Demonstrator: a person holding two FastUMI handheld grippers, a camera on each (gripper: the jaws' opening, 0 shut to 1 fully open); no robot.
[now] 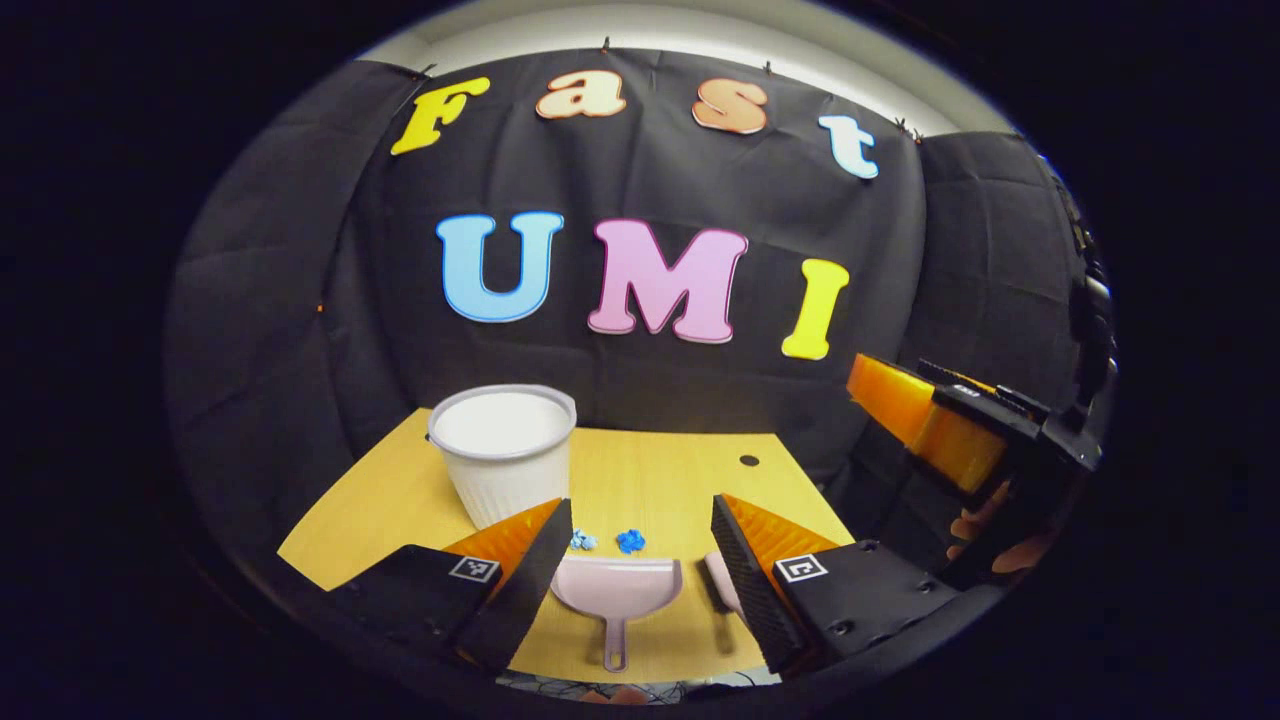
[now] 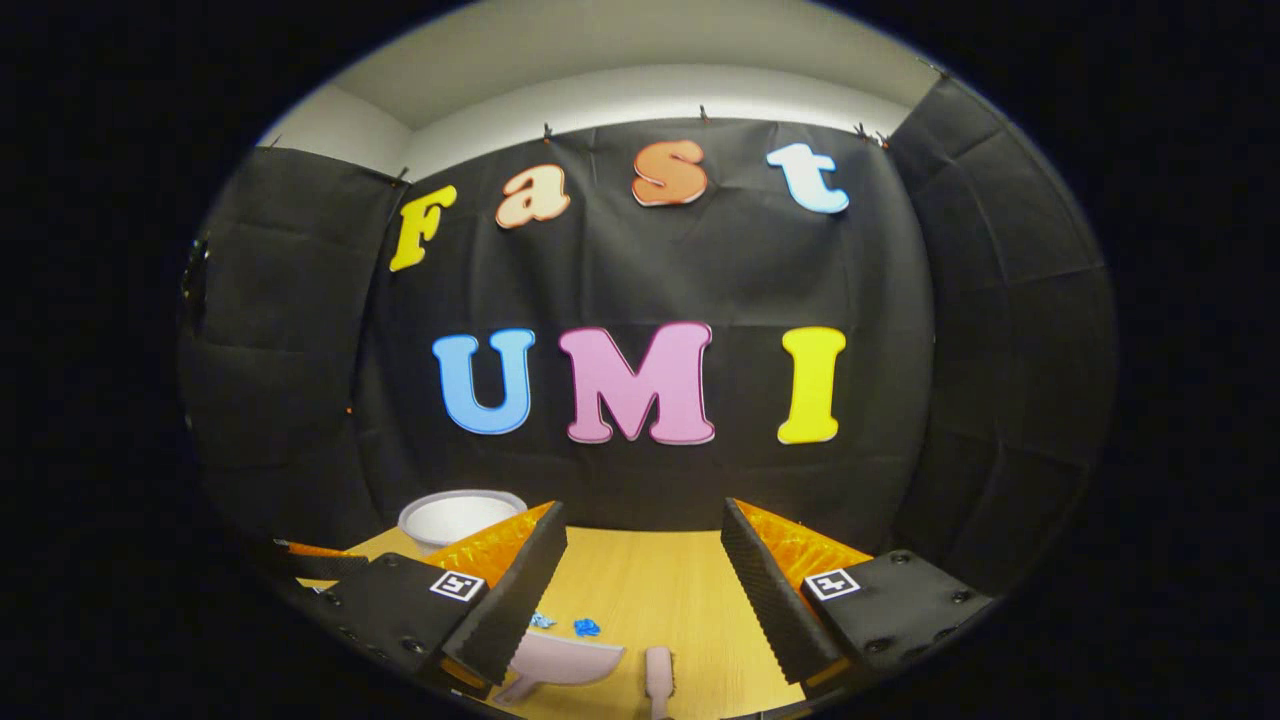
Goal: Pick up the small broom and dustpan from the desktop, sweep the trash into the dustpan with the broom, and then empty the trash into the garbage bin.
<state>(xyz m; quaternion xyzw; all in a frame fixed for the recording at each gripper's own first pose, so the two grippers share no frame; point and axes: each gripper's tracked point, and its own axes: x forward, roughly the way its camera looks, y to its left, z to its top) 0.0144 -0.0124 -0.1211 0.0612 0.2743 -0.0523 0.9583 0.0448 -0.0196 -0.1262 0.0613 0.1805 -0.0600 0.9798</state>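
Dustpan (image 1: 617, 590) lies flat on the desk (image 1: 660, 480), handle toward the near edge, below the left claw (image 1: 640, 570), broom (image 2: 659, 678) just right under the right claw (image 2: 640, 590); both claws apart, empty.

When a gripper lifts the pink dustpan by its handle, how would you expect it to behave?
The dustpan looks like thin moulded plastic, so it is probably stiff and light. Its pan is much wider than the narrow handle, so it may droop forward in the grip. Lying flat on the wooden desk, it should slide rather than roll if nudged.
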